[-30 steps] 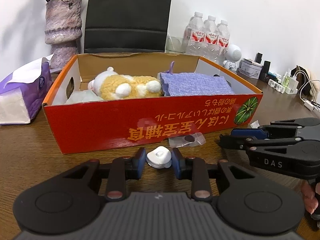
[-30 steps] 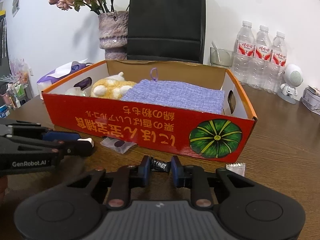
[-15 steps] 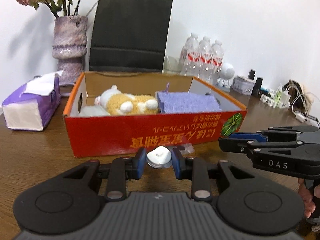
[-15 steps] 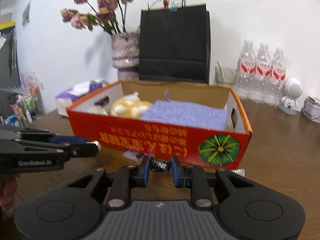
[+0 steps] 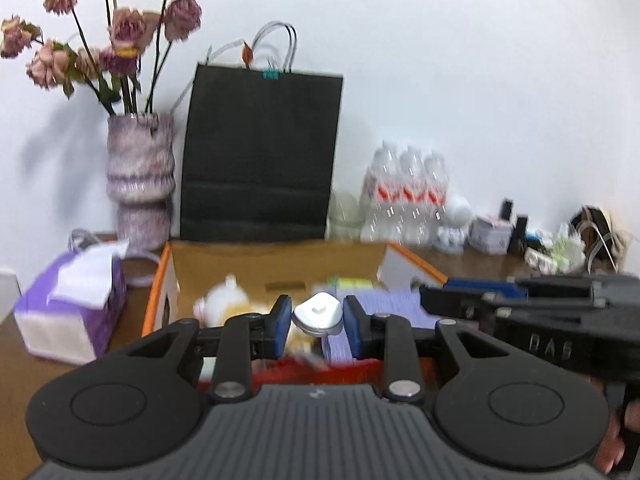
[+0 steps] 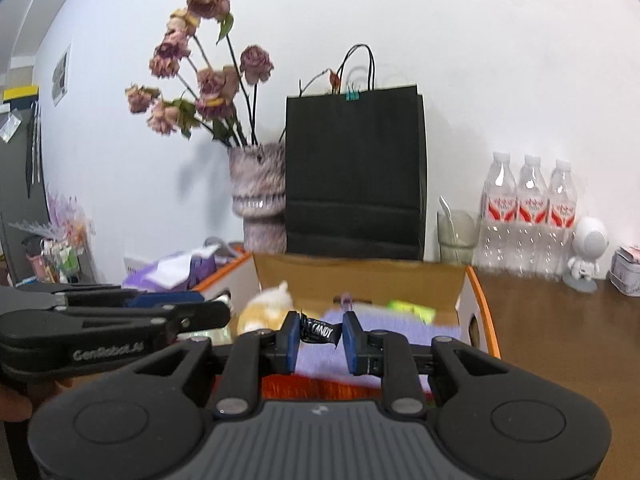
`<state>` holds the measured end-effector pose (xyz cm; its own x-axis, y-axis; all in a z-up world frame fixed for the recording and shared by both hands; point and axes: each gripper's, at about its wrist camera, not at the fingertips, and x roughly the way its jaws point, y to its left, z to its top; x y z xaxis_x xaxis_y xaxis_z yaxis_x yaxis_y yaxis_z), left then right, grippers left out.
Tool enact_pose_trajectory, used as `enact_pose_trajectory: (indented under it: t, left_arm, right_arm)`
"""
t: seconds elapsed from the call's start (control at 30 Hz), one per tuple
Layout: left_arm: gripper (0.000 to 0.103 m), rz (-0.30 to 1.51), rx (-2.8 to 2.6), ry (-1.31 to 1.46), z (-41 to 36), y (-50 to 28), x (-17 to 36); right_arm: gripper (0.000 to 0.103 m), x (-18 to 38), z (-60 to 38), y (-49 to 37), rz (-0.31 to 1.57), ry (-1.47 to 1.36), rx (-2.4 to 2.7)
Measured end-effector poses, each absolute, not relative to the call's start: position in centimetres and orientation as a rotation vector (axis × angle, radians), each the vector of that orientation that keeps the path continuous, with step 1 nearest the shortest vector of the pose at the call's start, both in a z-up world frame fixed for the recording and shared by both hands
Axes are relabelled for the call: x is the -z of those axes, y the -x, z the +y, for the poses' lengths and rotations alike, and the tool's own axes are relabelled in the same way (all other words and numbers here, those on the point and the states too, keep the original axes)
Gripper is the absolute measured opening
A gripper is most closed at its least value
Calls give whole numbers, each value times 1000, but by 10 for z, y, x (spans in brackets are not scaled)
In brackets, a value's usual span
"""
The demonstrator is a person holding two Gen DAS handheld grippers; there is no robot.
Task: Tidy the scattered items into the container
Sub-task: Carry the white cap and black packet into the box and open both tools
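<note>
left gripper (image 5: 318, 322) is clamped on the small white cap-like piece (image 5: 319, 314); right gripper (image 6: 319, 335) is clamped on a black candy wrapper (image 6: 320, 330). same grip width on both as a second ago. what changed: a second ago both items sat at tabletop level in front of the red box wall, with its printed front filling the view. now we've lifted both, and the views look over the near wall into the cardboard box (image 5: 158, 288), so both items read against the interior. inside: plush toy (image 6: 266, 304), purple cloth (image 6: 400, 322). we judge pick done on both sides; carry forward and release are left. the small clear packet seen on the table earlier is now out of view, likely to be picked later. readable text: "candy" on the wrapper, "genrobot.ai" on the left gripper body in the right view, "das" on the right gripper in the left view. bottle labels (image 6: 530, 208) too blurred.
</note>
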<state>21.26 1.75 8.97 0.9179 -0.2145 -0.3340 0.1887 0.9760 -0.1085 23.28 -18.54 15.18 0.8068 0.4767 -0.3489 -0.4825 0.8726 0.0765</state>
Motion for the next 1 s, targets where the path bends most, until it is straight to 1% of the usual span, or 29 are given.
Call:
enact_pose_trajectory:
  t: [0.17, 0.33, 0.6, 1.0]
  left_arm:
    - [29, 293, 152, 155, 29, -234, -105]
    - [29, 276, 97, 181, 40, -252, -110]
    - [29, 401, 63, 137, 41, -277, -77]
    - [30, 436, 55, 103, 37, -280, -67]
  right_arm:
    - [21, -159, -177, -253, 362, -5, -499]
    - [21, -161, -164, -278, 379, -11, -457]
    - [21, -136, -158, -308, 475, 2, -405]
    - [21, -127, -161, -315, 527, 38, -378]
